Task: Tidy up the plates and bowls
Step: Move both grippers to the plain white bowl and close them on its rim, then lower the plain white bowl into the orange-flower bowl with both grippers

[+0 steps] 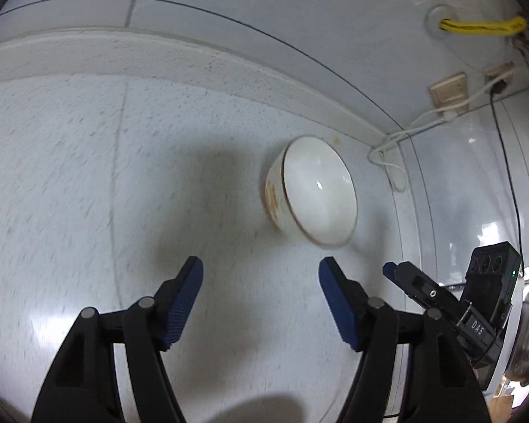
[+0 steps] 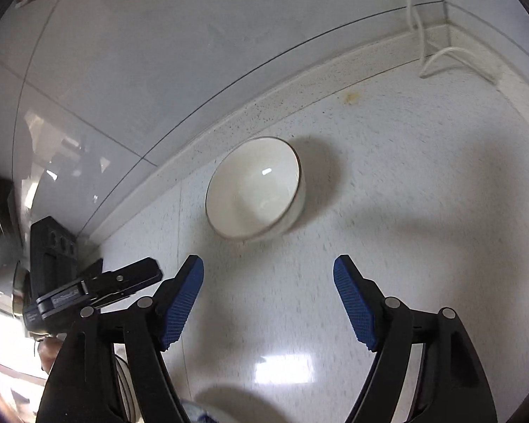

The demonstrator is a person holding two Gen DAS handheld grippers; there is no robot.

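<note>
The bowl is white with a thin dark rim and some orange marks on its outside. It sits on the speckled white counter, close to the raised ledge under the tiled wall, and nothing is in it. The left gripper is near the bowl but not touching it. Its blue pads are wide apart and hold nothing. The right gripper is also near the bowl, wide apart and holding nothing. A white cable lies beyond the bowl, in the corner
</note>
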